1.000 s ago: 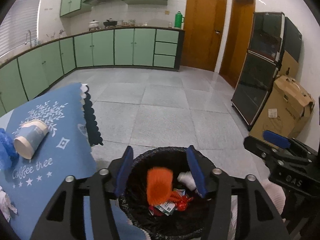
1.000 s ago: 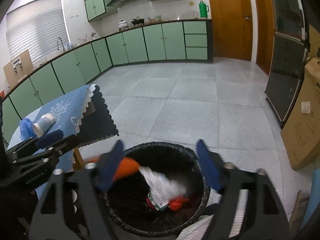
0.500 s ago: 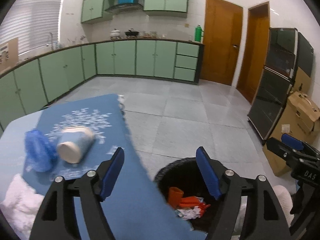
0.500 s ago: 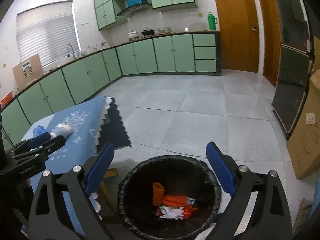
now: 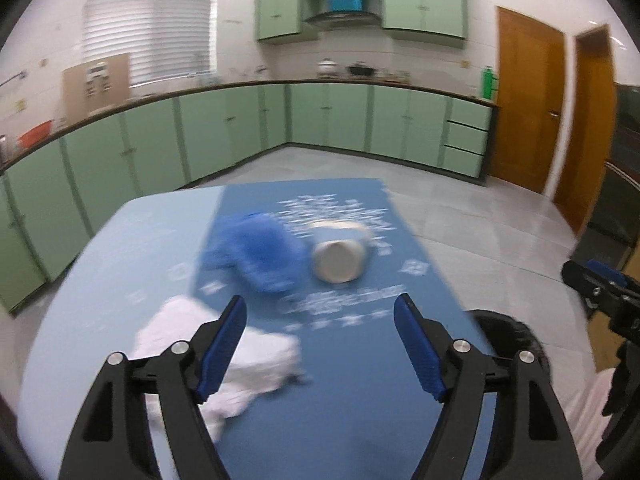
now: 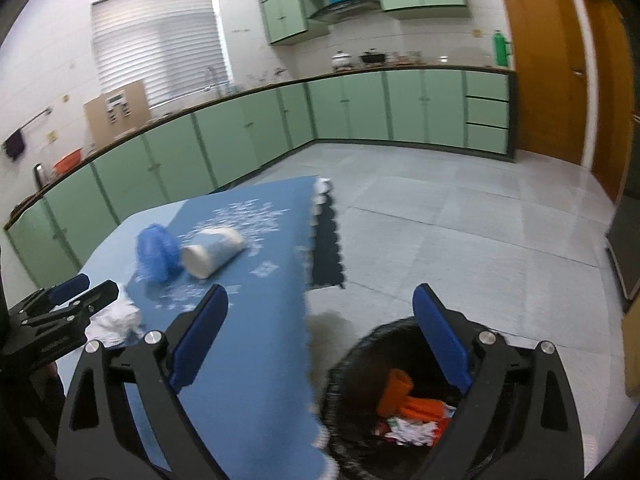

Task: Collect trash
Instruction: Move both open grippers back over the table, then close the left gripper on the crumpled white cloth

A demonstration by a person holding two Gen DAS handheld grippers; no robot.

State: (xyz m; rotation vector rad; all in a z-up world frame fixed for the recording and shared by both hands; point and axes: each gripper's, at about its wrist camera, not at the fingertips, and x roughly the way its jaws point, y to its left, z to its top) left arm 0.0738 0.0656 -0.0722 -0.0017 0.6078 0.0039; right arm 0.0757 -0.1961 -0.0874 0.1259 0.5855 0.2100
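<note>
Three pieces wait on the table (image 5: 120, 280): white tissue (image 5: 240, 364), blue wad (image 5: 260, 256), paper cup (image 5: 340, 256). Both grippers (left gripper (image 5: 320, 344), right gripper (image 6: 320, 340)) gape empty; next, the left one closes on the nearby tissue.

Left tool (image 5: 320, 332) wide open, empty, over blue-clothed desk (image 5: 360, 400). Beyond the tips: crumpled blue bag (image 5: 260, 256) touching tipped paper cup (image 5: 340, 258); white tissue wad (image 5: 240, 364) lower left. Black bin (image 5: 508, 332) right.

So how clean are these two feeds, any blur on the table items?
Left wrist view: motion blur smears the paper cup, blue crumpled bag and white tissue; gripper fingers stay sharp. Right wrist view: milder smear along the tablecloth edge; trash bin contents readable. Both show fisheye bending.
</note>
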